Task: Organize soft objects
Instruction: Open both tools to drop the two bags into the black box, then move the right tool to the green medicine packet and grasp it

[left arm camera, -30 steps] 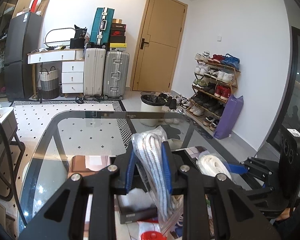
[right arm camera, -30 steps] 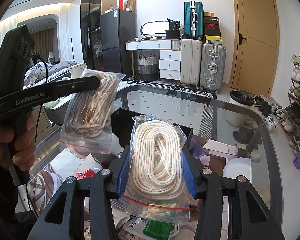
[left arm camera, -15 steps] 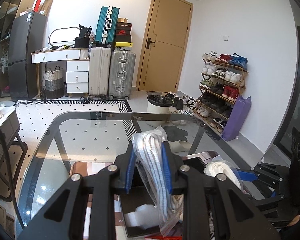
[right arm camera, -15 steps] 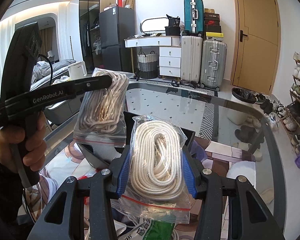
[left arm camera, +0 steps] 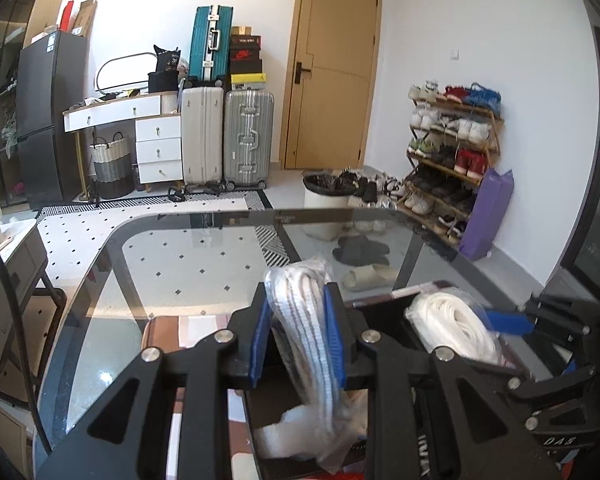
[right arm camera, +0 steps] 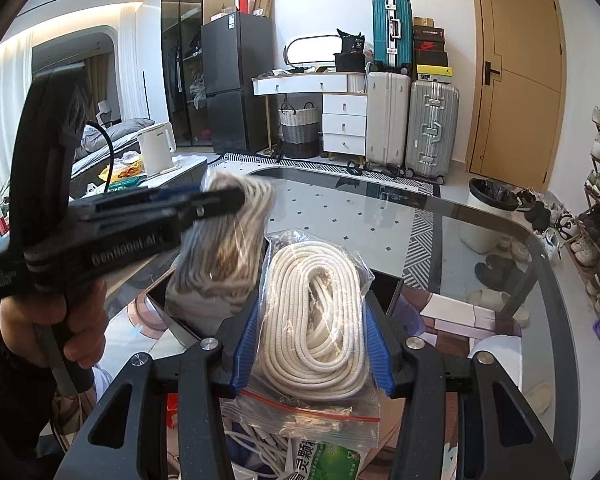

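My left tool [left arm camera: 298,330] is clamped tight on a bag of striped rope [left arm camera: 300,312]. My right tool [right arm camera: 312,344] is letting go, its jaws opening around a bag of white rope [right arm camera: 314,312]. Both bags hang over a black box [right arm camera: 392,290] on the glass bench [right arm camera: 480,240]. I think I am dropping them into the box. Next, the white bag must slip free and land inside.

Two clear bagged rope coils [right arm camera: 314,312] [left arm camera: 300,320] over a black box [left arm camera: 380,308].
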A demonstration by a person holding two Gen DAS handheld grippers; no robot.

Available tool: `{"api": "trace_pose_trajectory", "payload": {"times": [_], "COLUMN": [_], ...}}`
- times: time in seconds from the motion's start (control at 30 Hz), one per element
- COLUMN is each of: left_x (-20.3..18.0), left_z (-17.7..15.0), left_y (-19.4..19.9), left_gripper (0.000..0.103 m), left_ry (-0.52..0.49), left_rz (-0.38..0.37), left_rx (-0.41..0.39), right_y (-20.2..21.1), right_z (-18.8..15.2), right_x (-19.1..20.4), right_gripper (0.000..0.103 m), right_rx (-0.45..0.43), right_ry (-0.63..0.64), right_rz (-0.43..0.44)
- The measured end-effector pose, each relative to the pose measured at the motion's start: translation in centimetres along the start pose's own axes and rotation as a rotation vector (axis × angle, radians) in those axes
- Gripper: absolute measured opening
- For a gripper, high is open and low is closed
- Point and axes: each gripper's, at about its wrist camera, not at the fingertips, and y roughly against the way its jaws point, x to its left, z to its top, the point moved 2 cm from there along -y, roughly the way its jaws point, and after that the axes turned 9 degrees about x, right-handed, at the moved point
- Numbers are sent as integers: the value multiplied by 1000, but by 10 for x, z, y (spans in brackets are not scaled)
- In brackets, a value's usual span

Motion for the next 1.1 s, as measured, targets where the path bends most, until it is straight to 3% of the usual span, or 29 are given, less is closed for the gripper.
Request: {"api": "trace_pose_trajectory", "payload": {"times": [0.07,0.17,0.23,0.37,0.43,0.47,0.5,1.1], "left_x": [-1,-3,-6,-13,-14,-15,-15,-23], "left_z": [-2,-4,-5,-10,-15,-18,-20,-74], "left_y": [0,4,9,19,24,28,31,57], "left_gripper": [28,53,53,58,74,93,103,103], "left_ry": [-7,-12,-25,-63,-65,-59,-54,-46], "left_rz": [-4,-21,-28,-18,-20,-15,-9,37], "left_rx": [10,20,19,35,37,34,26,80], "right_y": [1,5,8,17,23,26,28,50], "right_z": [0,-1,-2,-8,-12,-12,-14,-72], "right_x": [0,-2,-4,-9,-12,-13,-14,-28], "right_gripper": [62,63,66,85,91,96,100,102], "right_rx": [-6,-12,-13,-22,-28,-28,-26,12], "right_ry": [7,7,3,-15,-30,-34,-41,-114], "right_rz": [-15,-28,-37,-40,-34,-31,-26,-10]}}
